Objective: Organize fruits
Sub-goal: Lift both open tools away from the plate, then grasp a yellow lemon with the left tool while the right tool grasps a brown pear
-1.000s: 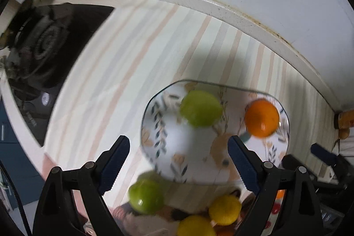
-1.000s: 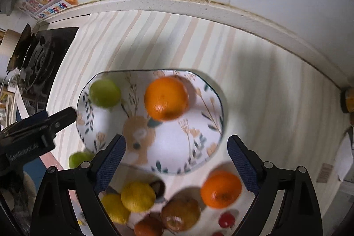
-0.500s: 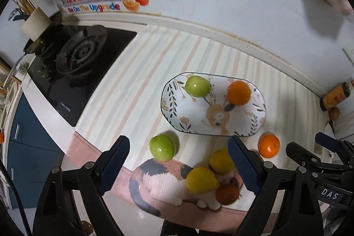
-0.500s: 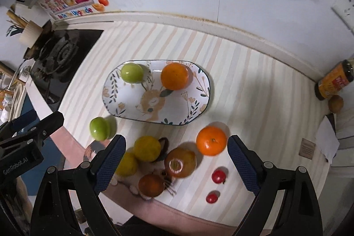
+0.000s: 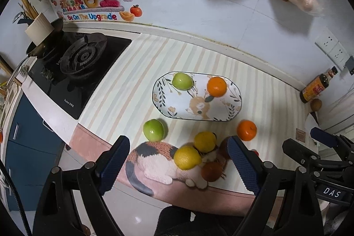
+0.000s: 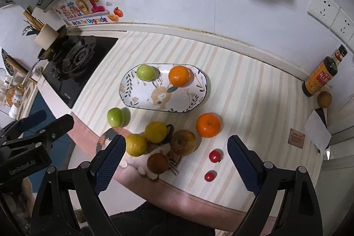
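Observation:
An oval patterned plate on the striped counter holds a green apple and an orange. In front of it lie a second green apple, a second orange, two lemons, two brownish fruits and two small red fruits. My left gripper and right gripper are both open and empty, held high above the counter's front edge.
A gas stove with a pan sits at the left. A sauce bottle and a kiwi stand at the back right corner. A paper lies at the right. A cat-print mat lies under the front fruits.
Both grippers have pulled up and back from just above the plate. The whole counter and all the fruits now show. Both stayed open and empty.

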